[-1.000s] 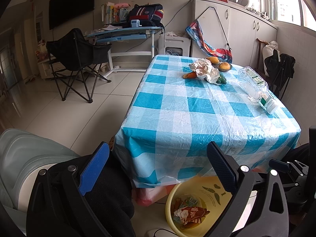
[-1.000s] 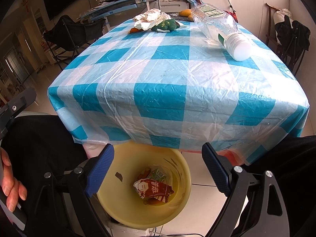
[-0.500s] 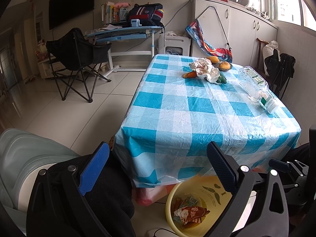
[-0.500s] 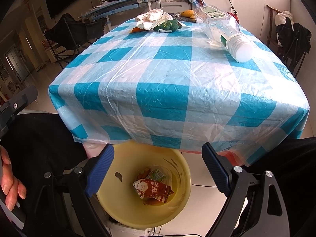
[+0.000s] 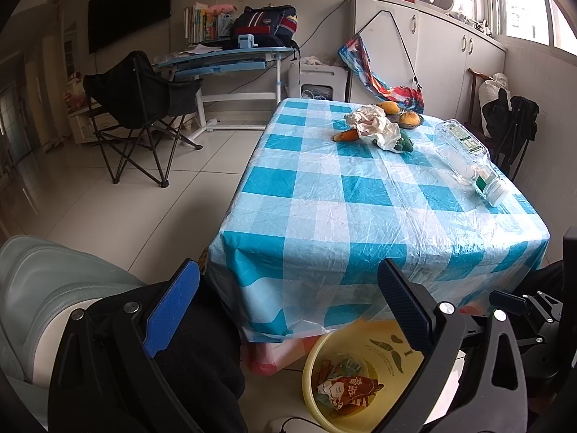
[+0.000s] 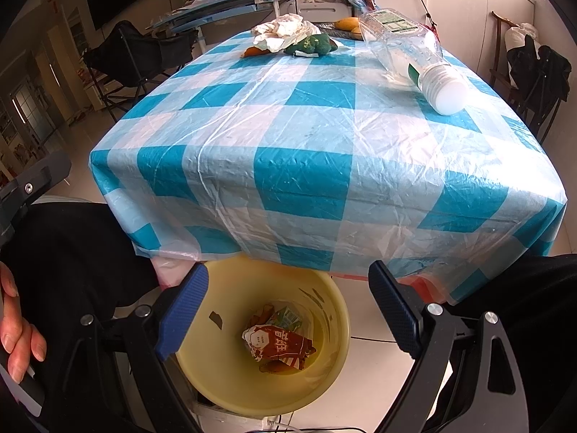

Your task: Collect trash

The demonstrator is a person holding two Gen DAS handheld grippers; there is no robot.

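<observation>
A yellow bin (image 6: 223,371) stands on the floor under the near table edge, with a red wrapper (image 6: 277,346) and other scraps at its bottom. My right gripper (image 6: 288,281) hangs open above the bin with nothing between its fingers. My left gripper (image 5: 288,281) is open too, empty, low before the table's near-left corner; the bin (image 5: 313,371) shows at its lower right. On the blue checked tablecloth (image 6: 299,166) lie a clear plastic bottle (image 6: 407,54) on its side, crumpled white paper (image 6: 281,30) and a green scrap (image 6: 312,45).
Oranges (image 5: 409,118) and a carrot-like piece (image 5: 346,135) sit at the table's far end. A black folding chair (image 5: 140,108) and a desk (image 5: 223,57) stand on the left. A dark chair with clothes (image 5: 512,122) is at the right. A hand (image 6: 14,328) shows at the right view's left edge.
</observation>
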